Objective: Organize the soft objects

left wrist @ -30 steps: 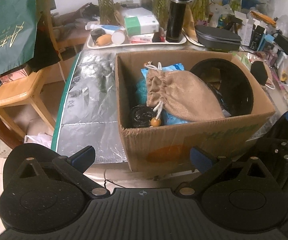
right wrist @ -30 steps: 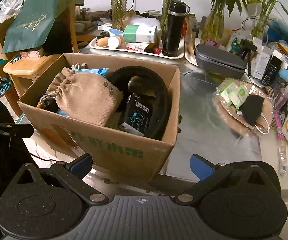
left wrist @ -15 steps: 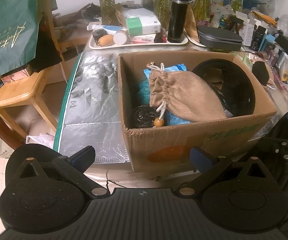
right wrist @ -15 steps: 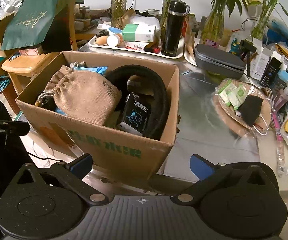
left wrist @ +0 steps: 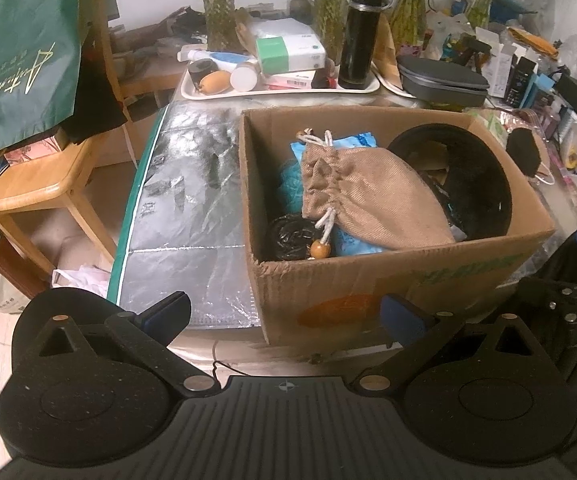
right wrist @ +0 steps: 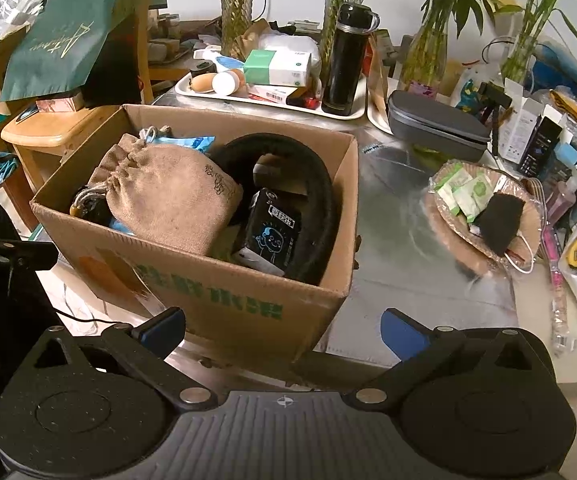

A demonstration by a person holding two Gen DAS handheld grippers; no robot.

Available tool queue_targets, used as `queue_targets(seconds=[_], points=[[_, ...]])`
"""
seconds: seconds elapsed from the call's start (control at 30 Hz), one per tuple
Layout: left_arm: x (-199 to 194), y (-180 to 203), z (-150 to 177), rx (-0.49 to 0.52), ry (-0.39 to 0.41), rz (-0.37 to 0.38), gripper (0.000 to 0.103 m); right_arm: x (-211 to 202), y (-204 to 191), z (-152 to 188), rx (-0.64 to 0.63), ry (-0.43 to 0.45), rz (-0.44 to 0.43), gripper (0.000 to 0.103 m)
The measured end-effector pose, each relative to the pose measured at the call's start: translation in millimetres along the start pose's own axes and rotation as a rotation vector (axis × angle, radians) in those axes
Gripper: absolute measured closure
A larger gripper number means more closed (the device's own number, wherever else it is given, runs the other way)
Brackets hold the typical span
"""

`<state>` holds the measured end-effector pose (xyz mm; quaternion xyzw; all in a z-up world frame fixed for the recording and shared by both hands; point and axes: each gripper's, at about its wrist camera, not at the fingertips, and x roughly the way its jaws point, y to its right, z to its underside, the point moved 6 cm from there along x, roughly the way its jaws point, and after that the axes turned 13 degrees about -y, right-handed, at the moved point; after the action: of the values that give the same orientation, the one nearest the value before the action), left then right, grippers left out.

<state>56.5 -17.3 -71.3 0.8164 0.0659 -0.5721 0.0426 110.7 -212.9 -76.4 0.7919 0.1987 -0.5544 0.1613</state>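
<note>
Both tools have drawn slightly back from the cardboard box [left wrist: 388, 284] since a second ago. Ahead of the left tool [left wrist: 284, 314], the tan drawstring pouch [left wrist: 368, 196] lies inside the box, long axis slanting, cinched mouth toward the far left, partly covering blue packets [left wrist: 292, 184] and a black bundle [left wrist: 292, 236] hard to identify. Before the right tool [right wrist: 282, 330], a black ring [right wrist: 320, 208] is half hidden by the box wall. Both tools are released, empty, short of the surface [left wrist: 192, 184].
</note>
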Motion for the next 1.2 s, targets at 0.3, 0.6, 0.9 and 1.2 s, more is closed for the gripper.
queue_targets(seconds=[0.3,0.6,0.9,1.2], points=[[-0.5,2.3,0.0,0.002,-0.003,0.002,0.000,-0.2,-4.1,-0.2,-0.008,0.001,-0.001,0.000],[0.6,1.7,-0.2,-0.003,-0.008,0.000,0.000,0.0,-5.5,-0.3,-0.008,0.000,-0.002,0.000],[1.9,-0.1,0.2,-0.006,-0.015,-0.004,0.000,0.2,-5.7,-0.5,-0.008,0.001,-0.003,0.000],[0.7,-1.4,-0.5,-0.015,-0.006,0.010,0.000,0.5,-4.7,-1.6,-0.004,0.003,-0.002,0.000]])
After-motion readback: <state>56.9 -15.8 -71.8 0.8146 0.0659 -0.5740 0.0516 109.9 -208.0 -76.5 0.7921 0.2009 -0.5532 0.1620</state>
